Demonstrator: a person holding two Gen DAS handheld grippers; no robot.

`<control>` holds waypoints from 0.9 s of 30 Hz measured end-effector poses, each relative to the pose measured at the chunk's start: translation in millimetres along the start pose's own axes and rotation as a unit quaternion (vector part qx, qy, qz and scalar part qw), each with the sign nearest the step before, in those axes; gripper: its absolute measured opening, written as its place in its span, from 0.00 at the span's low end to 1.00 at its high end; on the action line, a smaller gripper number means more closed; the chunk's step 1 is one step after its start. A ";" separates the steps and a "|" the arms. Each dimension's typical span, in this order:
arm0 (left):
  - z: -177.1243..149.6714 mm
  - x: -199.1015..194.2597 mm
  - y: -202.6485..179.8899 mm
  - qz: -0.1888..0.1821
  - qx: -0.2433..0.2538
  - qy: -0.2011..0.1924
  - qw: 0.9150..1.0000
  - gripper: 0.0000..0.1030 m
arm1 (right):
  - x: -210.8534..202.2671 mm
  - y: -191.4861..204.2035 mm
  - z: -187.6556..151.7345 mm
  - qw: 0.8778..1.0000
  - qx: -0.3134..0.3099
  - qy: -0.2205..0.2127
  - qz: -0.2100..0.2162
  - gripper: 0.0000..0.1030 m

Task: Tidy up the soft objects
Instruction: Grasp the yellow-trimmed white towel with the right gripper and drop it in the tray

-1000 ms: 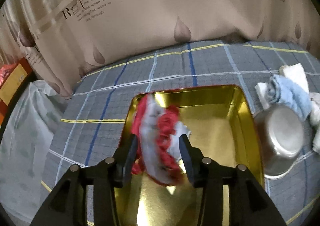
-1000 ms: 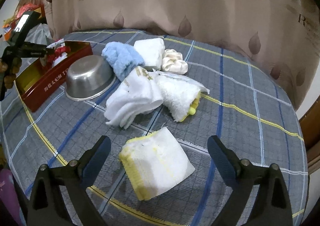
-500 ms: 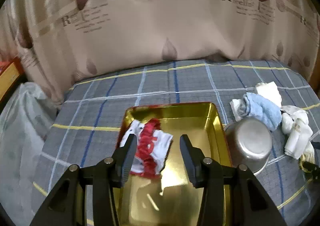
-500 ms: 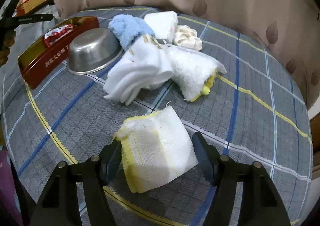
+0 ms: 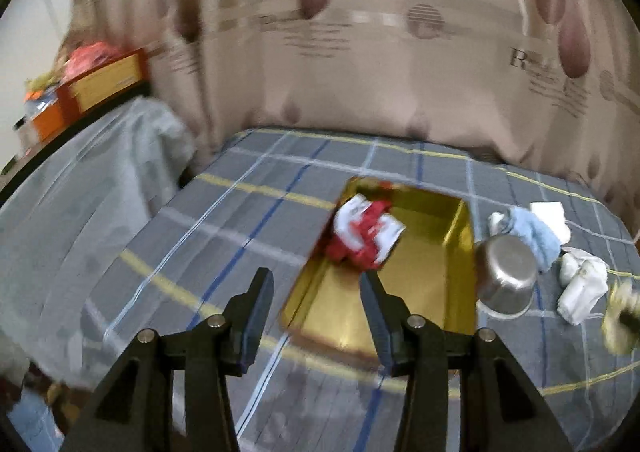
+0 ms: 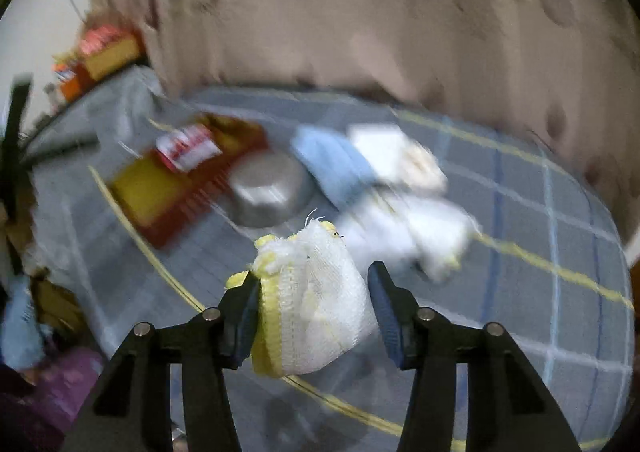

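- My left hand-held gripper (image 5: 316,294) has its jaws standing apart with nothing between them. It hovers over the plaid cloth on the desk (image 5: 248,219), beside the near left corner of the gold tray (image 5: 424,280).
- The red-and-white cloth (image 5: 366,236) lies bunched in the far left part of that tray, touching its left wall. In my judgement it sits there because the tray serves as the collection bin for sorted soft items. It is ahead of my left fingers and slightly to their right, apart from them.
- My right hand-held gripper (image 6: 314,292) is closing its jaws, with the white-and-yellow towel (image 6: 308,300) between them. The left pad presses the towel's yellow hem; the right pad appears just short of contact, though blur prevents certainty. The towel looks lifted clear of the desk.
- The remaining soft items (image 6: 372,171), blue, white and cream, lie heaped next to the steel bowl (image 6: 268,191), well ahead of the right hand-held gripper.
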State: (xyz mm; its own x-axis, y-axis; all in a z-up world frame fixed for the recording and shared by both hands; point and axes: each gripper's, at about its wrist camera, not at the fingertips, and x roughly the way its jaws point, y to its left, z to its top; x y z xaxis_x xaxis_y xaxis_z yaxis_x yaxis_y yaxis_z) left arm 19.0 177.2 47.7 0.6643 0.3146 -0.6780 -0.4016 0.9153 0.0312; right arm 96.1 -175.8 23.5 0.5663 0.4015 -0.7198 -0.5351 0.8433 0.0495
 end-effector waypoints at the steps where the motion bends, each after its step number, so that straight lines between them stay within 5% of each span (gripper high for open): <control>1: -8.8 -4.4 5.2 0.005 -0.009 0.003 1.000 0.45 | -2.1 11.9 16.3 1.000 -0.002 -0.011 0.023 0.46; 7: -38.0 -15.3 28.4 0.032 -0.044 -0.003 0.998 0.45 | 42.0 84.8 100.6 0.994 -0.057 -0.031 0.088 0.47; 13: -39.3 -14.0 25.1 0.058 -0.013 -0.016 0.998 0.45 | 140.3 144.1 151.2 0.991 -0.092 0.016 0.099 0.47; 19: -40.5 -1.4 26.7 0.052 -0.004 0.006 0.999 0.45 | 215.2 159.3 166.7 0.993 -0.076 0.062 0.070 0.47; 27: -43.4 7.4 24.5 0.040 -0.001 0.021 0.999 0.45 | 252.6 163.8 167.5 0.991 -0.089 0.082 0.059 0.53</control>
State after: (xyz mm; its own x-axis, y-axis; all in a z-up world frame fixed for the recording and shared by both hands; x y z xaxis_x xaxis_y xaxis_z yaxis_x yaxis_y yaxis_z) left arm -13.3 191.1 11.5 0.6029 0.3749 -0.7042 -0.4531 0.8874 0.0845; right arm 256.5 123.6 -34.2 0.3907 0.4177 -0.8203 -0.7017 0.7119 0.0283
